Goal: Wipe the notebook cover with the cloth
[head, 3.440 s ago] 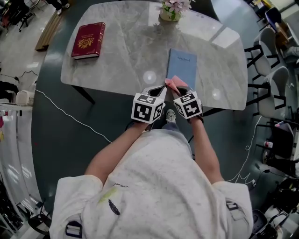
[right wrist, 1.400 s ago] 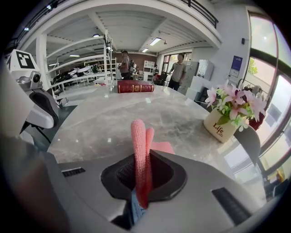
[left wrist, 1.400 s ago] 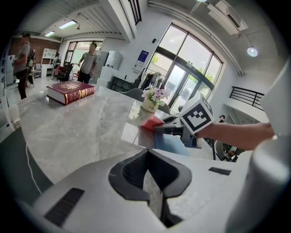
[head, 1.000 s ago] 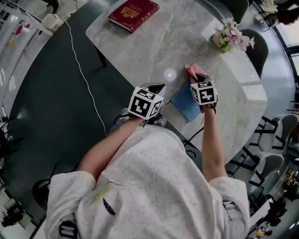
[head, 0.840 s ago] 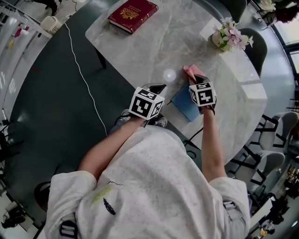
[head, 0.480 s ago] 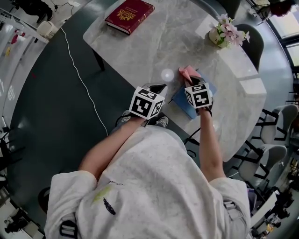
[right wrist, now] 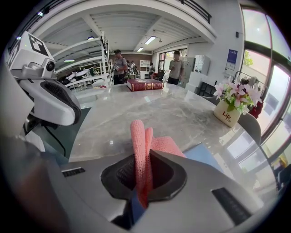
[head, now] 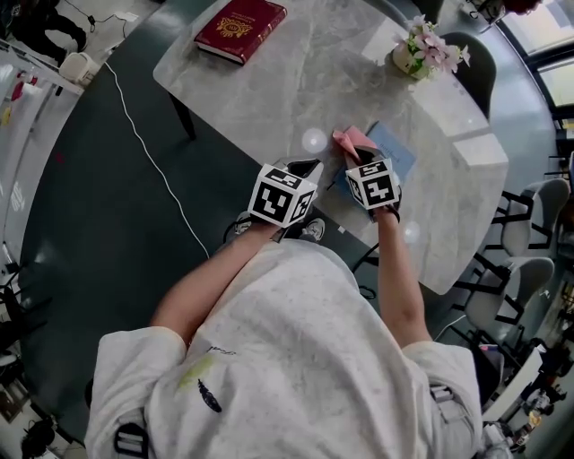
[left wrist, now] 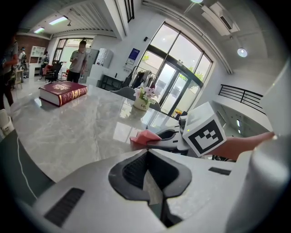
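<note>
A light blue notebook (head: 395, 151) lies near the front edge of the marble table (head: 296, 81). My right gripper (head: 352, 154) is shut on a folded pink cloth (head: 352, 138), which rests at the notebook's near-left end. In the right gripper view the cloth (right wrist: 140, 150) stands pinched between the jaws of the right gripper (right wrist: 144, 154), with the notebook (right wrist: 207, 157) just beyond. My left gripper (head: 301, 168) hovers at the table edge left of it, shut and empty; the left gripper (left wrist: 148, 152) shows nothing between its jaws in its own view.
A thick red book (head: 240, 17) lies at the table's far left. A pot of flowers (head: 421, 48) stands at the far side. Chairs (head: 516, 224) stand to the right, and a white cable (head: 143, 148) runs over the dark floor to the left.
My right gripper has slid the cloth across the notebook toward its near-left end, so more blue cover shows beyond it. The left gripper has held still.
</note>
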### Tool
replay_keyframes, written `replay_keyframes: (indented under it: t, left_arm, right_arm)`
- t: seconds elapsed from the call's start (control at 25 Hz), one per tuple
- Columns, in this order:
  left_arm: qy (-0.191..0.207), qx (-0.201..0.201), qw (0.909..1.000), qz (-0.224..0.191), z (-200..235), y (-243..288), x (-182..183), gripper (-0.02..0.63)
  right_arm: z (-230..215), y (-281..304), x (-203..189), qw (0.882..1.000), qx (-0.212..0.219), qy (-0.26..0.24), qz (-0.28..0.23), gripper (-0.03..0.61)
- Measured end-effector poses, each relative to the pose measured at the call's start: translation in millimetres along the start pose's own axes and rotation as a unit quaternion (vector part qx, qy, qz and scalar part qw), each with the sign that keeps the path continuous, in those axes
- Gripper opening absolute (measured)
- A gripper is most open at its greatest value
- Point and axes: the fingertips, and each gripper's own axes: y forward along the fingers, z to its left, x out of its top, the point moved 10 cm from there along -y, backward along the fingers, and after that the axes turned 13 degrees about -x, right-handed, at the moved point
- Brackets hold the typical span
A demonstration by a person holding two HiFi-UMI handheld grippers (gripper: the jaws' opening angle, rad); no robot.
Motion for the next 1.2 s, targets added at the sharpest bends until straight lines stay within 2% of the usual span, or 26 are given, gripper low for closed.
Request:
replay_keyframes:
  t: [0.56, 1.2]
  left_arm:
    - [0.022, -0.035, 0.9991, 0.012, 1.5, -21.1, -9.4, 0.008]
    - [0.05, -0.09, 0.9937, 0.045, 14.4, -46.6, -23.8, 0.008]
  right_arm:
    - [35.9, -19.5, -8.9, 0.999, -0.022, 0.027, 0.01, 0.015]
    - [84.4, -42.4, -19.5, 0.993, -0.071, 0.096, 0.018, 0.015]
